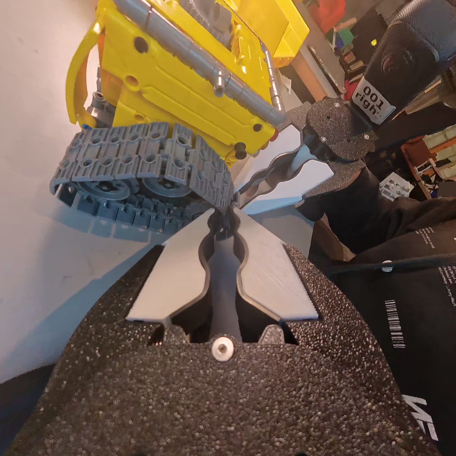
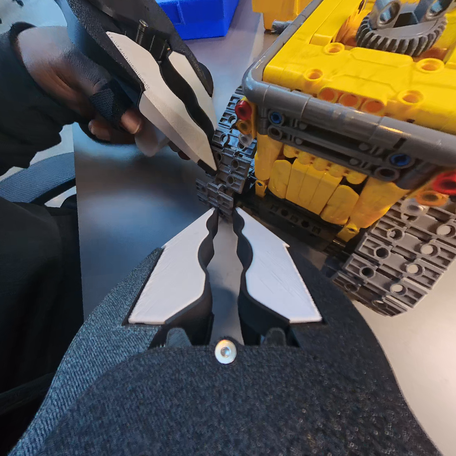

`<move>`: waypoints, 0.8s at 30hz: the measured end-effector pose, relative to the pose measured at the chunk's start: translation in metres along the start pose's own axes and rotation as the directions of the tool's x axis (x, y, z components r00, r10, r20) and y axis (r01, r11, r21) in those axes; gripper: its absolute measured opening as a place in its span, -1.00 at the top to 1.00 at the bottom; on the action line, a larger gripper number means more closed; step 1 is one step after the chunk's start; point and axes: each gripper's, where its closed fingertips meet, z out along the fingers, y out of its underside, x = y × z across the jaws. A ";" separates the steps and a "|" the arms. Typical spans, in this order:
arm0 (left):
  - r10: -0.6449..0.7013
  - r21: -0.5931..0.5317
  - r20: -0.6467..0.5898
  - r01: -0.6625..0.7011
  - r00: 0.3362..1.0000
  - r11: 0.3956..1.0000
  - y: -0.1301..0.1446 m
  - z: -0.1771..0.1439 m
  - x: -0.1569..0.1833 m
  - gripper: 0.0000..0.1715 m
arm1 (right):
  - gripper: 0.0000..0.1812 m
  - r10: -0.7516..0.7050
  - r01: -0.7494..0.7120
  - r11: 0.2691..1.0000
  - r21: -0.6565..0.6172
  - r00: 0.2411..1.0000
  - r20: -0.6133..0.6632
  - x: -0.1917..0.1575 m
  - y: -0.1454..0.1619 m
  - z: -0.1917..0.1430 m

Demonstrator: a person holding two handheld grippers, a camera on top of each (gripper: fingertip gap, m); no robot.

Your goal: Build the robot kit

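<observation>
**Both grippers pinched on one end of a grey track**

Subject: a yellow brick-built tracked vehicle on a pale table. Grey rail along the top edge of the body, a dark gear on its deck, red and blue pins at the corners.

Left gripper: fingers drawn narrow, tips closed on a dark piece at the end of the near track, where the links curl round the end wheel. Exactly what piece sits between the tips cannot be told; it is small and in shadow.

Right gripper: fingers narrow too, tips pinching the lowest links of the same track at the vehicle's corner. In the left wrist view it comes in from the right, its tips meeting the left gripper's tips at the track end.

In the right wrist view the left gripper reaches down from upper left, a gloved hand behind it, tips against the track just above the right gripper's.

Second track lies on the table at the right of the vehicle, apart from both grippers.

Behind: a blue bin on the table; a yellow bin beyond the vehicle.
</observation>
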 end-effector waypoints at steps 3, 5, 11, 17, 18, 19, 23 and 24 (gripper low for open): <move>-0.008 -0.024 -0.024 0.007 1.000 1.000 0.001 0.001 0.000 0.92 | 0.88 0.019 -0.019 1.000 -0.001 1.000 0.006 0.001 0.000 0.001; -0.006 -0.039 -0.034 0.004 0.999 0.999 0.002 0.000 0.001 0.93 | 0.88 0.033 -0.033 0.999 0.002 0.999 0.014 0.001 0.000 0.001; -0.010 -0.082 -0.069 0.004 0.998 0.997 0.003 0.001 0.005 0.97 | 0.88 0.057 -0.058 0.998 0.015 0.998 0.035 0.001 -0.002 0.000; -0.032 -0.156 -0.122 0.013 0.992 0.988 0.002 0.000 0.006 0.98 | 0.88 0.045 -0.046 0.999 0.028 0.999 0.030 0.000 -0.004 -0.001; -0.061 -0.165 -0.145 0.037 0.987 0.986 0.002 0.000 0.007 0.97 | 0.88 0.042 -0.043 0.999 0.032 0.999 0.030 0.000 -0.005 -0.002; -0.092 -0.176 -0.171 0.061 0.981 0.982 0.002 -0.001 0.008 0.97 | 0.88 0.041 -0.042 0.998 0.037 0.999 0.035 -0.001 -0.005 -0.003; -0.164 -0.241 -0.211 0.111 0.964 0.964 0.005 -0.001 0.009 0.97 | 0.88 0.040 -0.041 0.999 0.020 0.998 0.043 -0.003 -0.002 -0.002; -0.172 -0.253 -0.213 0.115 0.962 0.960 0.006 -0.001 0.009 0.97 | 0.88 0.045 -0.046 0.999 0.020 0.998 0.047 -0.003 -0.002 -0.002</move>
